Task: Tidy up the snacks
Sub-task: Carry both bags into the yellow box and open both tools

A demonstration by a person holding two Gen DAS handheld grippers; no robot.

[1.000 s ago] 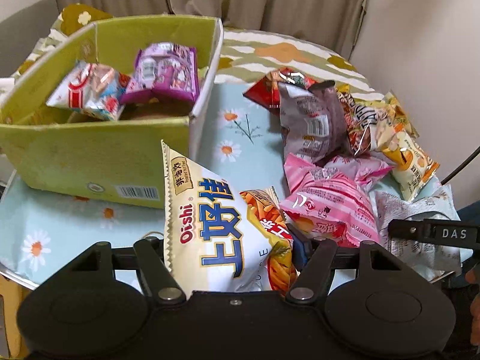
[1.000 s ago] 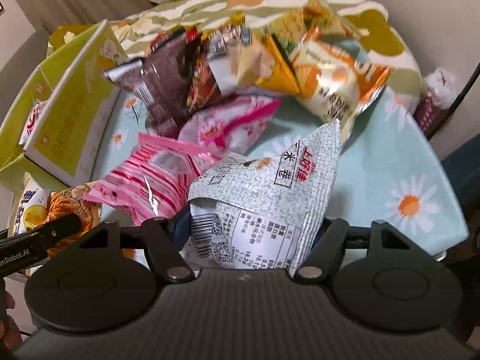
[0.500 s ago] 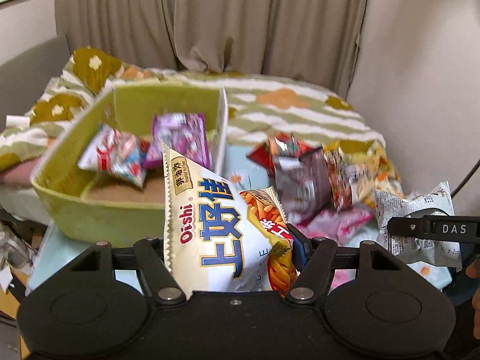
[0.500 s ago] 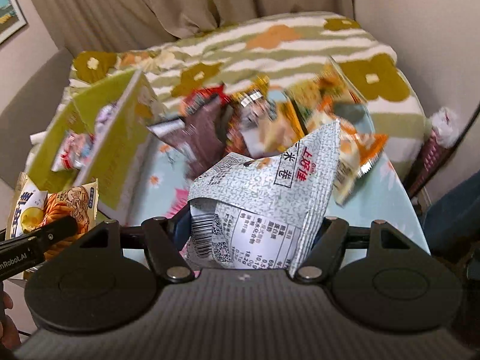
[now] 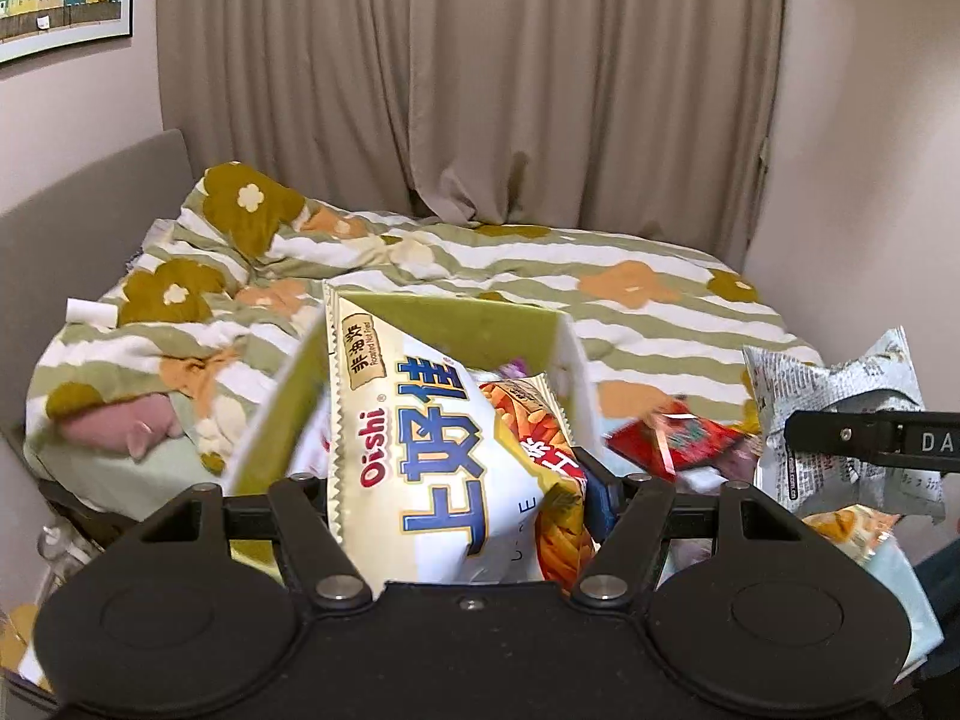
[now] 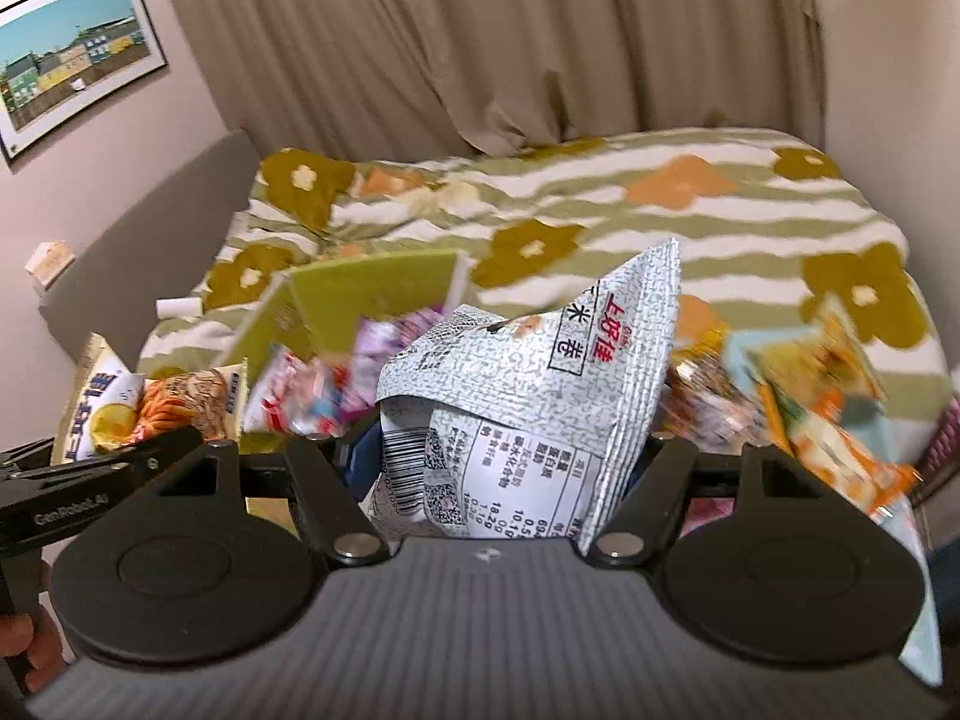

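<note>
A: Left wrist view first. What are the tongs doing?

B: The left gripper (image 5: 474,480) is pinching a white Oishi chip bag (image 5: 432,456), which stands upright between the jaws with its blue lettering facing the camera. Straight ahead of the tongs, partly hidden by the bag, is a green cardboard box (image 5: 456,324) with its open top towards us; a scrap of purple wrapper (image 5: 513,369) shows inside, above the bag's edge.

A: And to the right of those tongs?

B: A red packet (image 5: 672,438) lies just right of the box. Further right, the right gripper's black finger (image 5: 870,441) crosses a silver-grey printed bag (image 5: 840,414) held in the air. An orange packet (image 5: 852,525) shows below it. A flowered striped bedspread (image 5: 630,282) fills the background.

A: Now the right wrist view.

B: The right gripper (image 6: 510,468) is clamped on that silver-grey bag (image 6: 528,396), its barcode and nutrition panel towards the lens. Ahead and left of the tongs sits the green box (image 6: 366,288), blurred, with pink and purple packets (image 6: 336,384) inside it. Far left, the Oishi bag (image 6: 150,402) sits in the left gripper's finger (image 6: 102,468). To the right of the tongs lies a blurred heap of orange and yellow packets (image 6: 822,396) on a pale blue daisy tablecloth (image 6: 918,594).
</note>
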